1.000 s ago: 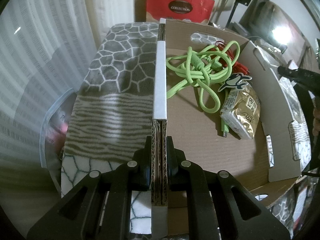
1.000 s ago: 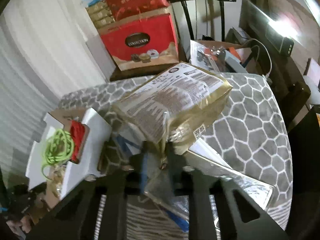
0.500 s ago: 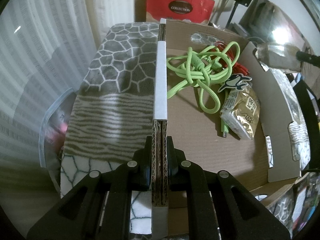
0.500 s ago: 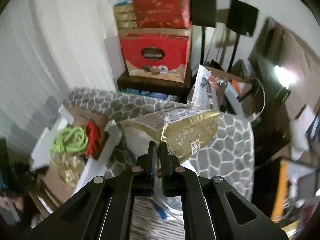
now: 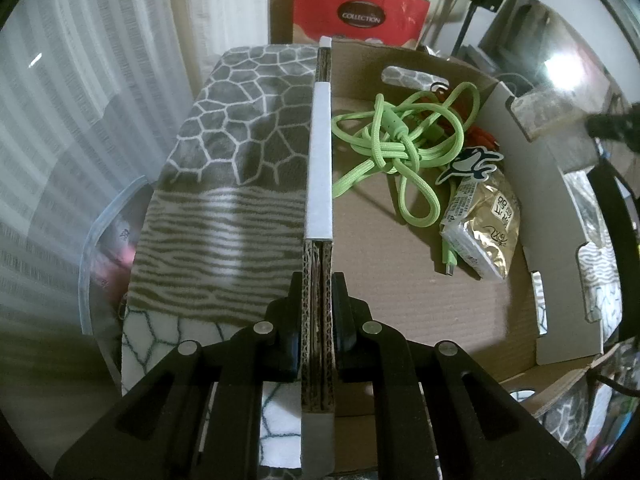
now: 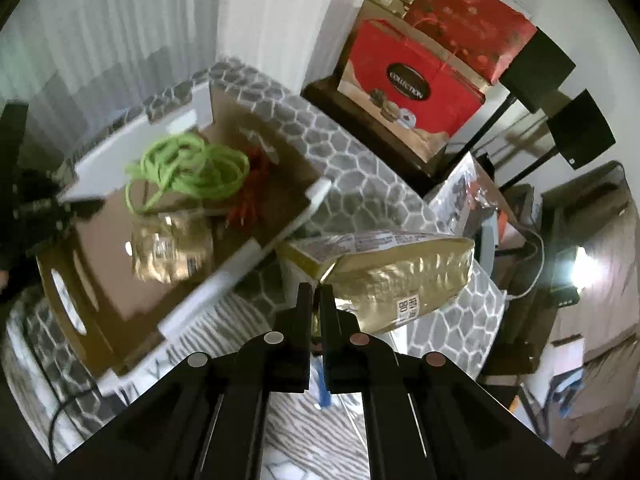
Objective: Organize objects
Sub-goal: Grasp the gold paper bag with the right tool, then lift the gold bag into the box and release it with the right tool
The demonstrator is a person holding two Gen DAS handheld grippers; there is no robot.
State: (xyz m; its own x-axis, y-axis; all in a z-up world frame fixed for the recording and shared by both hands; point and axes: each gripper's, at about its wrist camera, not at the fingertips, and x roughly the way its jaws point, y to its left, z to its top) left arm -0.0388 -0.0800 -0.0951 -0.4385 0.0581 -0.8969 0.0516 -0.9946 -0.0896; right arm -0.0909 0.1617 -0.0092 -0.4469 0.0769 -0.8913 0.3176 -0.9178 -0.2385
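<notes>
My left gripper [image 5: 317, 288] is shut on the left wall of an open cardboard box [image 5: 320, 160]. Inside the box lie a tangled green cord [image 5: 400, 140], a red cord [image 5: 480, 136] behind it and a small gold packet [image 5: 484, 232]. My right gripper [image 6: 316, 296] is shut on the corner of a large gold packet [image 6: 400, 276] and holds it in the air just right of the box [image 6: 248, 248]. The green cord [image 6: 188, 172] and small gold packet [image 6: 172, 248] also show in the right wrist view.
The box rests on a grey blanket with a stone pattern [image 5: 240, 128]. A red gift bag [image 6: 412, 88] stands behind on a dark stand. A clear plastic bin [image 5: 104, 248] is left of the blanket. Foil bags and clutter [image 6: 472, 196] lie at the right.
My right gripper has carried the large gold packet up and leftward, close to the box's right wall, and the view has tilted. My left gripper stays clamped on the box wall.
</notes>
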